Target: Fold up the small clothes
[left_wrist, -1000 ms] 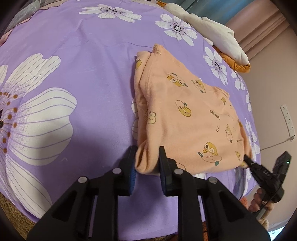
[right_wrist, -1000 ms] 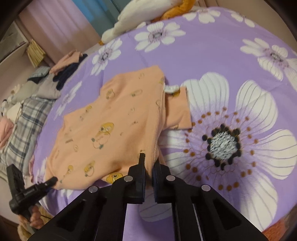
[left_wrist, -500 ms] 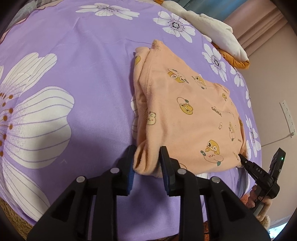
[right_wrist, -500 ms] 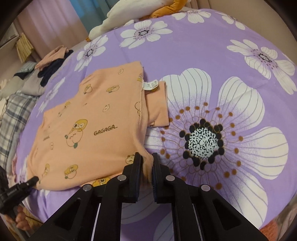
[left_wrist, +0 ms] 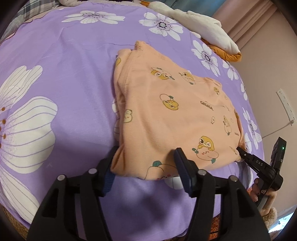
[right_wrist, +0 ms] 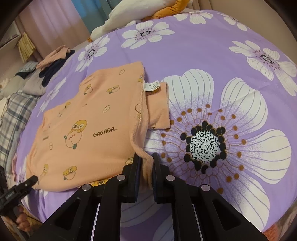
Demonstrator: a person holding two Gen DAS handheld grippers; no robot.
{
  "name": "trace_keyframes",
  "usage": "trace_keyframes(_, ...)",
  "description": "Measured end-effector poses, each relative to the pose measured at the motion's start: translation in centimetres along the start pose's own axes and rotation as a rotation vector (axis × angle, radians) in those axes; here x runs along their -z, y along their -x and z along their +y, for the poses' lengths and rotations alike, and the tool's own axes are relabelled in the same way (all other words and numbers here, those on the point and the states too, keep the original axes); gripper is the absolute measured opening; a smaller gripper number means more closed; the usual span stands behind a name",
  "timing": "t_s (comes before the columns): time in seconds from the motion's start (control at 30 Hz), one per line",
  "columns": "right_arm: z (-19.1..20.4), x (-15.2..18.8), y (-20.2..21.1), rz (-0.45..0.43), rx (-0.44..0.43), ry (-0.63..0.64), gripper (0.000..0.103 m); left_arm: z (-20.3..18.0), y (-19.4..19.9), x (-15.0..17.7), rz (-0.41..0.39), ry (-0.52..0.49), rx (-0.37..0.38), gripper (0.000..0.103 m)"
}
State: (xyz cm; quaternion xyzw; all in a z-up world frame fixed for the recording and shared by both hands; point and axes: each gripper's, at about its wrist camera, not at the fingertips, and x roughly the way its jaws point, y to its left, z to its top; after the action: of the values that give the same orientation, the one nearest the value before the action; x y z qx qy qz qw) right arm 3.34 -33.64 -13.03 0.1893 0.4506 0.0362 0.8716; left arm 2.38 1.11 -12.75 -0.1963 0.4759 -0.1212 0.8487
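One peach shirt [left_wrist: 167, 111], folded, lies flat on my purple flowered bedspread [left_wrist: 65, 74]. Left gripper [left_wrist: 146, 161] has just been opening, corner loose between the jaws. Right gripper [right_wrist: 146, 163] clenched on its near corner. One clothes pile [right_wrist: 46, 70] beyond; one plush toy [right_wrist: 130, 16] at the far edge.

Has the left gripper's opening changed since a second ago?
Yes. The left gripper has just been opening; its jaws now stand wide around the orange shirt corner.

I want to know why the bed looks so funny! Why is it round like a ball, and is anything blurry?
Left wrist view: the fisheye lens bulges the purple bedsheet into a dome, with dark corners; the orange shirt looks sharp. Right wrist view: same bulge; the shirt's "GAGAGA" print is readable, and the plaid fabric at the edge looks squeezed.
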Motion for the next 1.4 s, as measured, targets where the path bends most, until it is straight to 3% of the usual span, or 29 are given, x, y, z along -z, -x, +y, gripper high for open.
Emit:
trace_keyframes(0.2,0.1,0.0,0.0,-0.011,0.011,0.007,0.008,-0.7,-0.3,0.1,-0.018,-0.011,0.028,0.081)
trace_keyframes(0.33,0.1,-0.1,0.0,-0.012,0.011,0.008,0.008,-1.1,-0.5,0.1,-0.021,-0.029,0.011,0.083)
trace_keyframes(0.6,0.2,-0.2,-0.1,-0.025,0.010,0.012,0.008,-0.5,-0.5,-0.1,-0.022,0.002,0.069,0.092)
trace_keyframes(1.4,0.1,-0.3,-0.1,-0.035,0.007,0.008,0.008,-0.1,-0.3,-0.4,-0.022,0.032,0.108,0.093)
